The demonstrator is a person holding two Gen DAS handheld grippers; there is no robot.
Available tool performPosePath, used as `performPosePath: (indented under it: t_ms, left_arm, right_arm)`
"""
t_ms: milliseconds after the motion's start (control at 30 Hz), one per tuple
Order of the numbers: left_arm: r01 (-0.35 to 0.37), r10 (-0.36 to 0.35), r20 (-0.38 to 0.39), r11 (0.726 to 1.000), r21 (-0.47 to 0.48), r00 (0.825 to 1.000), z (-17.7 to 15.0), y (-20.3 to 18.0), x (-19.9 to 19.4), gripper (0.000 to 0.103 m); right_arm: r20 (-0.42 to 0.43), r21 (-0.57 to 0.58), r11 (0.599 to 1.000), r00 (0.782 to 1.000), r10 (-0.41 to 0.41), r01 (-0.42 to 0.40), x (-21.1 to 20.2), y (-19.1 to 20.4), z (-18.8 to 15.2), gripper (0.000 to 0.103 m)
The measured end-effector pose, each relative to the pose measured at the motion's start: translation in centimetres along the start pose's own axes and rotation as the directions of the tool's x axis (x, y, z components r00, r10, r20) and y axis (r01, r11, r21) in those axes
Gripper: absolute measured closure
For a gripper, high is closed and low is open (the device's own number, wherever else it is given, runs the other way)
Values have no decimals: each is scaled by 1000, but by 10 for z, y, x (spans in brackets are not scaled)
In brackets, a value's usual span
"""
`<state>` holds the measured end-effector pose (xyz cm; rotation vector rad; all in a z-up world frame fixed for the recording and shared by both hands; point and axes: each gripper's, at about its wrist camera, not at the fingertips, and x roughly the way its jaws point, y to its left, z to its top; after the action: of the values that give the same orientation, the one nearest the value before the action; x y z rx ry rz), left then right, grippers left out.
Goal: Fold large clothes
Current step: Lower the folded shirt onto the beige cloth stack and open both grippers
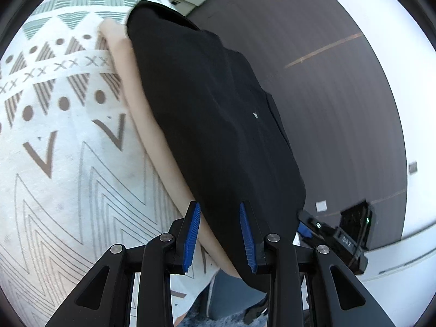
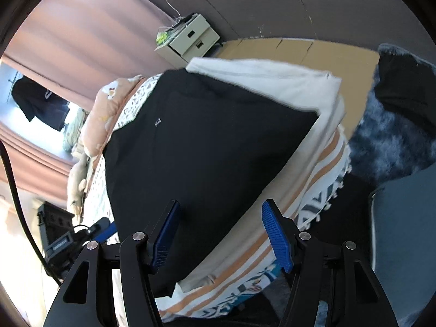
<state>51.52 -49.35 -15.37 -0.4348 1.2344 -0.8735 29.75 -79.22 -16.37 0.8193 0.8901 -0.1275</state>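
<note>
Lying flat on the patterned white bedspread (image 1: 54, 147), atop a cream towel (image 2: 272, 81): the folded black fabric garment (image 2: 207, 147), long axis running away from both grippers. Left gripper (image 1: 220, 234) straddling the near edge, grip unclear; right gripper (image 2: 220, 234) hovering parted, empty, about equally near.

1. Daylight floods in at the window (image 2: 41, 125) (washed out white), leaving the black garment (image 2: 204, 150) nearly featureless.
2. Both fisheye views curve hard, with dark vignetted corners.
3. Garment edges smear slightly with motion blur.
</note>
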Motion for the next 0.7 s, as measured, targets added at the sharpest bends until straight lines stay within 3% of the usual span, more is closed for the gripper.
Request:
performPosePath:
  t_ms: [167, 233, 367, 500, 567, 633, 700]
  left_arm:
    - [-1, 2, -10, 999, 41, 1000, -4, -13, 17, 73]
    - [8, -8, -5, 999, 41, 1000, 1, -15, 24, 73]
    - [10, -10, 7, 999, 35, 1000, 6, -18, 33, 73]
    - [-5, 5, 9, 999, 35, 1000, -12, -28, 36, 73]
    - [-28, 28, 8, 999, 29, 1000, -16, -26, 34, 72]
    - [-46, 45, 6, 999, 14, 999, -19, -19, 22, 72]
    - [-47, 47, 13, 999, 1, 999, -22, -13, 5, 69]
  right_arm:
    - [44, 2, 1000, 999, 21, -22, 11, -1, 0, 82]
    - [70, 20, 999, 997, 25, -26, 8, -2, 3, 88]
    - [103, -9, 1000, 995, -20, 21, 10, 7, 18, 91]
    - [85, 20, 999, 995, -44, 42, 14, 7, 26, 91]
    - [84, 29, 999, 996, -42, 40, 11, 7, 23, 86]
    - [79, 32, 998, 995, -59, 57, 9, 5, 18, 72]
    - [80, 39, 996, 993, -84, 81, 1, 6, 11, 66]
